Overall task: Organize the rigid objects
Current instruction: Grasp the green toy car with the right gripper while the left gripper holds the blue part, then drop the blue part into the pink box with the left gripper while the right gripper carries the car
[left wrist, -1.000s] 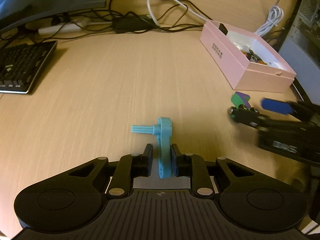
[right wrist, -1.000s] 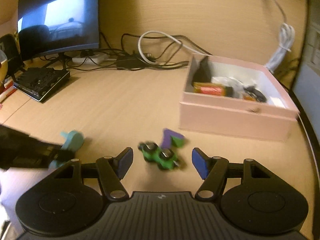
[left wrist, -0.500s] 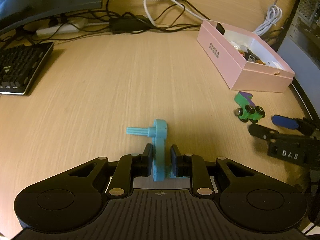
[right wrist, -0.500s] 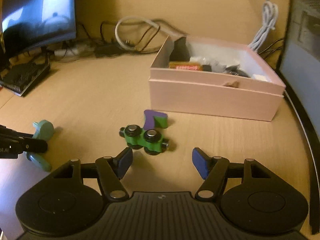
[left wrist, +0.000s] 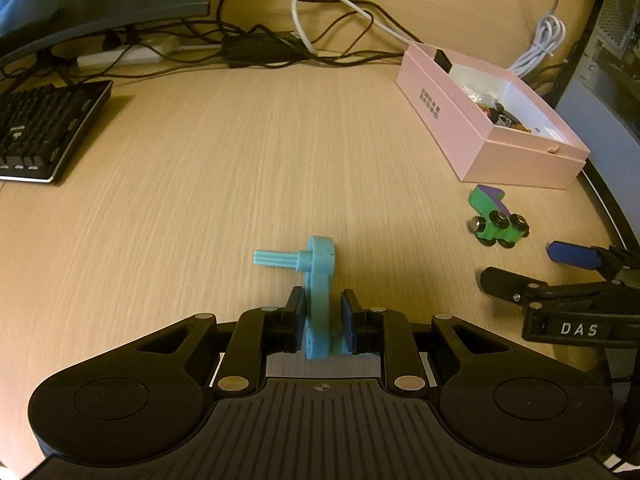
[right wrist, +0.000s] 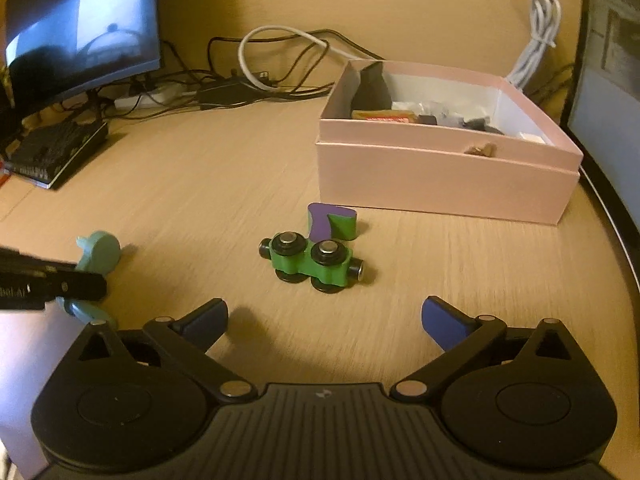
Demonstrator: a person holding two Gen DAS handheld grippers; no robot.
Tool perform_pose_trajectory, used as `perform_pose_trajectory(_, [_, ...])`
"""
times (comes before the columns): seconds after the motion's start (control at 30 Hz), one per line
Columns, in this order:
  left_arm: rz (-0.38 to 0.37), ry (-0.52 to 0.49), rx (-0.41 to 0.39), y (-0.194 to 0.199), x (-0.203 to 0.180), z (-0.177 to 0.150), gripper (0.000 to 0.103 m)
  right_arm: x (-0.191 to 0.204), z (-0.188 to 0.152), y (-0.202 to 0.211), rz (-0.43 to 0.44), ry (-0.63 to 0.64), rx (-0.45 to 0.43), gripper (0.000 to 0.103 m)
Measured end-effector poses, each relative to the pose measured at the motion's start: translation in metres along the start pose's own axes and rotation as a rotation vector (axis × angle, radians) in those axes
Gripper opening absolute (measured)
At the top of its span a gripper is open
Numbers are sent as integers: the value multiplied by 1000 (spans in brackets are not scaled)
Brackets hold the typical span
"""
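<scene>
Surface: one light wood-grain tabletop [left wrist: 224,168], curved along its right edge, backed by a tan wall.

Upper left of both views: one dark monitor [right wrist: 80,28]; one black keyboard [left wrist: 38,128] below it.

Top centre: a tangle of black cables with one white cable [left wrist: 320,12] looped over it; one bundled white cord [right wrist: 538,36] hangs at upper right.

Right of centre: one open pink box [right wrist: 444,176] holding several small items, too cluttered to count.

Just in front of the box: one green-and-purple toy train car [right wrist: 312,262] lying on its side, wheels toward the right wrist camera; one green-and-purple block [right wrist: 332,222] just behind it, between it and the box.

Lower centre of the left wrist view: one light blue plastic crank piece [left wrist: 318,292], upright, its ribbed peg pointing left, resting on the tabletop.

Left gripper [left wrist: 320,316]: jaws closed on the crank's lower part.

Right gripper [right wrist: 324,320]: jaws spread wide, having just been opening; nothing between them, the train car ahead and apart.
</scene>
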State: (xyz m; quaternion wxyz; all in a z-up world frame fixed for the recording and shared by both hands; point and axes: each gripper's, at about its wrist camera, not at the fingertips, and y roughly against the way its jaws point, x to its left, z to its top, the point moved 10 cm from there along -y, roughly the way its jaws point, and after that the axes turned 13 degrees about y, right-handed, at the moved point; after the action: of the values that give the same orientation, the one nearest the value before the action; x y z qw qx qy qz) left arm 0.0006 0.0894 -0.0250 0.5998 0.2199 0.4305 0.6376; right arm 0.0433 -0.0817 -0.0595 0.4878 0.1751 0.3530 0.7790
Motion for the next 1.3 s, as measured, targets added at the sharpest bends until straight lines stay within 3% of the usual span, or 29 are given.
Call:
perform_pose_trajectory(0.17, [3, -1, 7, 1, 0, -1, 22, -2, 3, -3, 36, 23, 16, 102])
perform_pose_trajectory(0.23, [8, -9, 9, 1, 0, -1, 22, -3, 8, -4, 27, -2, -21, 95])
perform_pose_trajectory(0.43, [26, -24, 9, 0, -3, -2, 22, 5, 30, -24, -24, -33, -64, 92])
perform_pose_trajectory(0.57, [27, -18, 9, 0, -3, -2, 22, 8, 29, -21, -72, 63, -71, 62])
perform_pose_trajectory(0.87, [9, -9, -3, 2, 1, -5, 23, -22, 9, -3, -49, 47, -62, 63])
perform_pose_trajectory(1.13, [16, -22, -5, 2, -1, -6, 23, -14, 10, -3, -121, 23, -55, 62])
perform_pose_trajectory(1.23, [31, -46, -2, 2, -4, -7, 23, -15, 11, 10, -101, 31, -50, 62])
perform_pose_trajectory(1.3, [57, -115, -8, 0, -9, -8, 22, -19, 17, 28, -93, 24, -77, 61])
